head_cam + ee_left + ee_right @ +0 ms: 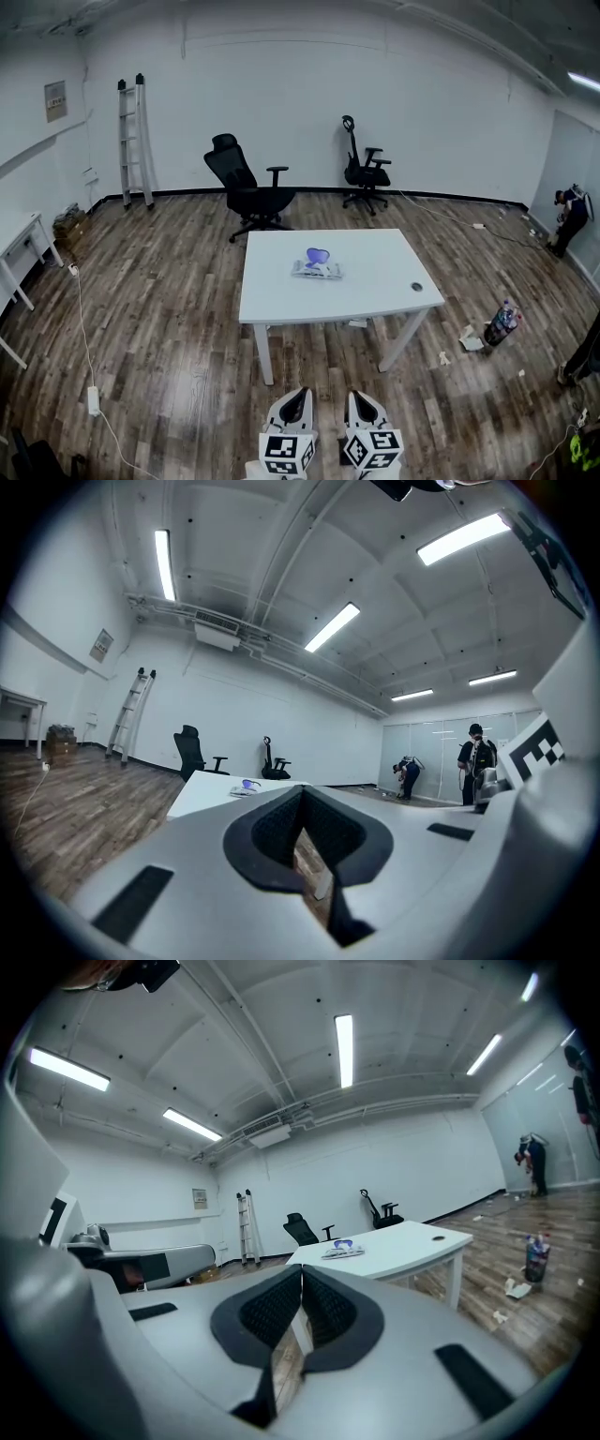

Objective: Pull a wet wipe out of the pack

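Note:
The wet wipe pack [317,268] lies flat on the white table [375,291], near its middle, with a purple-blue lid standing up on top. In the left gripper view the pack [247,786] is small and far off, and in the right gripper view the pack [343,1251] is equally distant. Both grippers are held low at the bottom of the head view, well short of the table. My left gripper [293,405] is shut with nothing between its jaws. My right gripper [361,407] is shut too, side by side with the left.
A small dark disc [416,287] sits near the table's right edge. Two black office chairs [246,188] [365,171] stand behind the table, a ladder [134,141] leans on the wall. A bottle [501,324] and paper scraps lie on the floor right. A person [568,217] stands far right.

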Available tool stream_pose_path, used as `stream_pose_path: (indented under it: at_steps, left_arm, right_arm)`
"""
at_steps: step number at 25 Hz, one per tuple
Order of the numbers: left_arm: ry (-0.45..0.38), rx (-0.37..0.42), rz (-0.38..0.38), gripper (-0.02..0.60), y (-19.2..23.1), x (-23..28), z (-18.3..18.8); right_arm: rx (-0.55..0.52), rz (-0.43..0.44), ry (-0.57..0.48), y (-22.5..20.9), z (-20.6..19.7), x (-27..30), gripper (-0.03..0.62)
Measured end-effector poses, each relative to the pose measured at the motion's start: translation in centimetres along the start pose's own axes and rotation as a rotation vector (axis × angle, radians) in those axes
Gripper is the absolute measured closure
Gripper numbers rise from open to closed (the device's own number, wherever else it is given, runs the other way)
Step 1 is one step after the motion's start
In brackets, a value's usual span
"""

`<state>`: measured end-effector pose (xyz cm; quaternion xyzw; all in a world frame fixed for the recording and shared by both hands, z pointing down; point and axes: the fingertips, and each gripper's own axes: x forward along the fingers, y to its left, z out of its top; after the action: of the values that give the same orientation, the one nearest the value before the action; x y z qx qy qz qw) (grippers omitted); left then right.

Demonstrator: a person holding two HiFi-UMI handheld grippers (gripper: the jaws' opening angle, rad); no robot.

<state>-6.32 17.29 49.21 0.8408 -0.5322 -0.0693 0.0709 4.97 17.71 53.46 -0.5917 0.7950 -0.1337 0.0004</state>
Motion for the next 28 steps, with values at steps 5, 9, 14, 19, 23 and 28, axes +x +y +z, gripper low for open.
stream_pose_path:
  at_steps: [5,9,14,19,23,28]
  left_arm:
    - [0.001,0.007,0.002,0.583,0.9,2.2,0.0]
    - [0.002,0.012,0.007,0.583,2.1,3.9,0.1]
    - [0.003,0.018,0.009,0.583,3.2,6.0,0.3]
    - [0.009,0.019,0.005,0.583,4.5,7.8,0.1]
    - [0.015,0.015,-0.006,0.583,5.1,9.2,0.1]
    - [0.019,0.012,-0.012,0.583,5.4,10.2,0.1]
  right_arm:
    - [0.015,0.0,-0.006,-0.9,0.2,2.4,0.585]
    - [0.018,0.01,-0.009,-1.1,0.6,4.6,0.585]
    - [0.025,0.015,-0.014,-1.5,1.0,6.9,0.585]
    - [0.025,0.022,-0.008,-1.4,1.1,9.3,0.585]
    - [0.024,0.014,-0.006,-1.7,1.3,10.4,0.585]
    - [0.025,0.004,0.006,-2.3,1.2,11.1,0.585]
